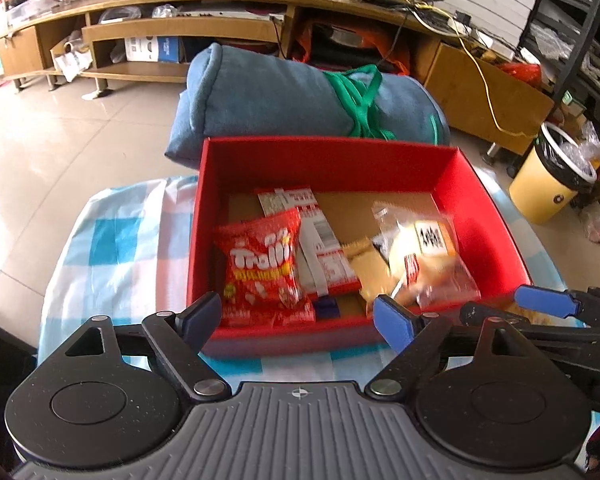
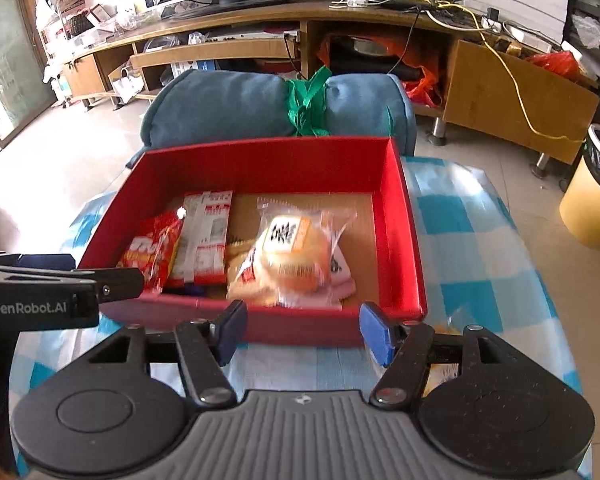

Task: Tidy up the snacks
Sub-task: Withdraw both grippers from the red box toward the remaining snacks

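— So, where are the snacks sitting?

— They are lying in the red box [image 1: 332, 160]. The box is sitting on a blue and white checked cloth [image 1: 112, 240].

— What is lying inside?

— A red candy bag [image 1: 262, 264] is lying on the left. A red and white pack [image 1: 312, 232] is lying just beside it. A bun [image 2: 288, 252] in a clear wrapper is lying on the right, looking a bit blurry.

— What is the left gripper [image 1: 298, 314] doing?

— Its fingers are standing wide apart over the near wall of the box. Nothing is sitting between them.

— And the right gripper [image 2: 304, 330]?

— It is hanging over the near wall too, beside the left one. Its fingers are spread apart, and they are pinching nothing.

— What is sitting behind the box?

— A rolled blue cushion [image 2: 228, 108] with a green strap [image 2: 306, 100] around it is touching the far wall. A yellow bin [image 2: 592, 196] is standing on the floor, off to the right.
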`<state>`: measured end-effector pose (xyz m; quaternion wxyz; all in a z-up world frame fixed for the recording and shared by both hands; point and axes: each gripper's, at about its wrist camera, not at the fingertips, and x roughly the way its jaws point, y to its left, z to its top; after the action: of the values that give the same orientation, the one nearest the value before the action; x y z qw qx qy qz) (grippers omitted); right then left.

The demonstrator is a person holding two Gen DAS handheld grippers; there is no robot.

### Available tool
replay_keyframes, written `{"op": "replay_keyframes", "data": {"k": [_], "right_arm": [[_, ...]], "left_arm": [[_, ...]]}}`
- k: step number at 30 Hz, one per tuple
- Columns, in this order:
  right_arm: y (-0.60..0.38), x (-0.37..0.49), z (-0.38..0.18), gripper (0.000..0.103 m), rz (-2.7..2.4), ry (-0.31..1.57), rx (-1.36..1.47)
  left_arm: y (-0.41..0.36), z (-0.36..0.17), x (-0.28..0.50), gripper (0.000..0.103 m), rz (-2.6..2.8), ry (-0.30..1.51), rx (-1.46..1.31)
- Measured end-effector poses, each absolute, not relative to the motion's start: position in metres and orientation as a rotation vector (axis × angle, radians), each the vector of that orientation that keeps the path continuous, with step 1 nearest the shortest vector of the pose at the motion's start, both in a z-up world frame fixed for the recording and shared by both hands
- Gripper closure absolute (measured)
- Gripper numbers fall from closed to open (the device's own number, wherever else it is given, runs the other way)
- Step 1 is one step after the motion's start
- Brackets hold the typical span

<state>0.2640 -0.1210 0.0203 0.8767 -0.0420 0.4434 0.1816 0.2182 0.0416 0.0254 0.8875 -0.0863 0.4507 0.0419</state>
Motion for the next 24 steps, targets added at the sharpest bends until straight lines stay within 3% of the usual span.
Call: {"op": "replay_keyframes", "data": {"k": [24], "right_arm": [[-0.148,0.205,0.007,0.044,0.399,1.004,-0.063]], "left_arm": [[0.010,-0.021,0.129,0.014,-0.032,1.148,-0.191]]}}
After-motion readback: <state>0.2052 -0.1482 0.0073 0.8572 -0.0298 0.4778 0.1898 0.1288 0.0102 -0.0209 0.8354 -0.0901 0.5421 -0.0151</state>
